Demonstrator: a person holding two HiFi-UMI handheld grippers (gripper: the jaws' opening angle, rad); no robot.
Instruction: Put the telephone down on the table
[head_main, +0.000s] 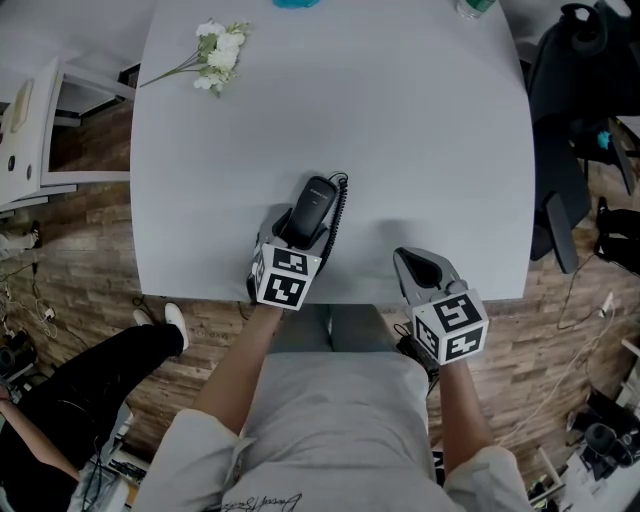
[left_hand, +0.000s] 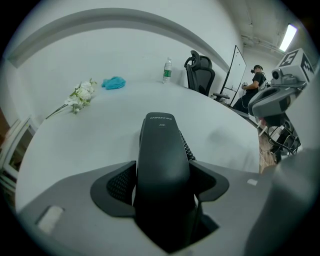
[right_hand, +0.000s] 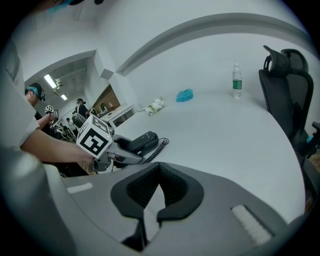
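The black telephone handset (head_main: 314, 205) (left_hand: 162, 150) lies on the white table (head_main: 400, 130) near its front edge, and its coiled cord (head_main: 341, 205) runs along its right side. My left gripper (head_main: 298, 232) (left_hand: 162, 175) straddles the near end of the handset; its jaws stand wide, with slim gaps showing between pads and handset. The right gripper view shows the same handset (right_hand: 142, 141) and the left gripper (right_hand: 112, 152) from the side. My right gripper (head_main: 415, 262) (right_hand: 159, 167) hovers at the table's front edge to the right, its fingertips together and nothing between them.
White flowers (head_main: 220, 55) lie at the table's far left, a blue cloth (left_hand: 114, 82) and a water bottle (right_hand: 237, 80) at its far edge. A black office chair (head_main: 570, 100) stands to the right. A seated person's legs (head_main: 80, 390) are at lower left.
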